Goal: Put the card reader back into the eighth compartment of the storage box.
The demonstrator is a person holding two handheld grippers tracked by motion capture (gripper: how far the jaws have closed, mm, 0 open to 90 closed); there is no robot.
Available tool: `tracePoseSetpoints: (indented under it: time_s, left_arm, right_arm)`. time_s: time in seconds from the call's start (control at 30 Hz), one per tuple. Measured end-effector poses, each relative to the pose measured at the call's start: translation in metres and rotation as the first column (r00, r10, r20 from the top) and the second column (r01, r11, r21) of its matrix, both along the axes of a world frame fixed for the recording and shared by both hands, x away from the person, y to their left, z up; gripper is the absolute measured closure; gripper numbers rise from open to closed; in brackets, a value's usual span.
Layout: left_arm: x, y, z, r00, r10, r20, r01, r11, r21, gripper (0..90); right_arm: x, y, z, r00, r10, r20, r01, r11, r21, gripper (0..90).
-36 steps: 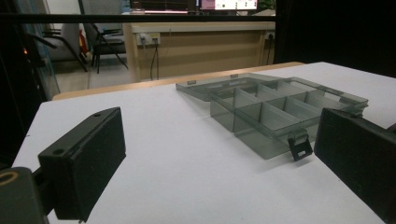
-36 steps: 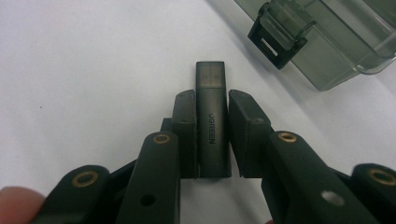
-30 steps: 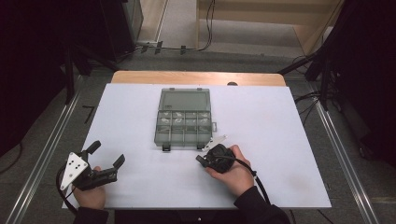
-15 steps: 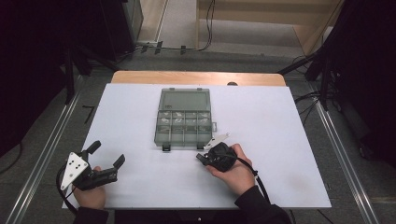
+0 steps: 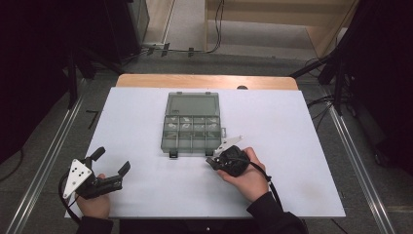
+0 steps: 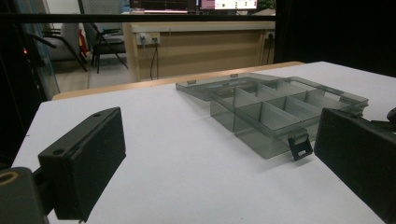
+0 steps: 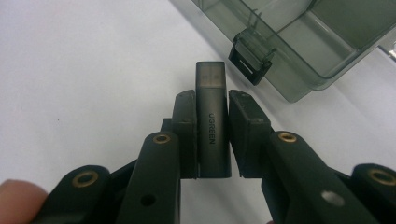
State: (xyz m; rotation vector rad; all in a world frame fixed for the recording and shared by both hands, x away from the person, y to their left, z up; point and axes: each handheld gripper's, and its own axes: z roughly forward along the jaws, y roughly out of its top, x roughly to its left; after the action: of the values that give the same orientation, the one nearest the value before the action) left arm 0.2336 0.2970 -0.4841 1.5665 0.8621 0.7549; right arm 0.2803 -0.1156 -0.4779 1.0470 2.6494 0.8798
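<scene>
A: What has the right gripper (image 7: 212, 100) got?

B: Its jaws are clamped on a dark UGREEN USB adapter (image 7: 212, 121), whose capped end points to 12 o'clock in the right gripper view, just short of a latch (image 7: 250, 53) on the compartment box (image 7: 327, 42).

A: And on the table (image 5: 302, 146)?

B: The smoky clear compartment box (image 5: 191, 129) lies at the centre, its lid (image 5: 191, 104) folded flat toward 12 o'clock. The right gripper (image 5: 219, 160) sits at its 5 o'clock corner, near the front wall.

A: Anything in the way?

B: Only that front wall and its latches, right ahead of the adapter.

A: The left gripper (image 5: 111, 163)?

B: Down at 8 o'clock, well apart from the box, jaws spread wide with nothing between them.
</scene>
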Motion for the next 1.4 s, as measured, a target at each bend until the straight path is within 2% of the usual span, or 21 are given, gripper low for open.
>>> tracePoseSetpoints:
  time_s: [1.17,1.4]
  left_arm:
    - [0.000,0.000,0.000,1.0000,0.000,0.000,0.000,1.0000,0.001,2.2]
    - [0.000,0.000,0.000,1.0000,-0.001,-0.001,0.001,1.0000,0.000,2.3]
  right_arm:
    - [0.010,-0.010,0.023,0.9999,-0.006,0.011,0.005,1.000,0.009,70.9]
    - [0.013,-0.011,0.029,0.9997,-0.004,0.025,0.004,1.000,0.005,70.9]
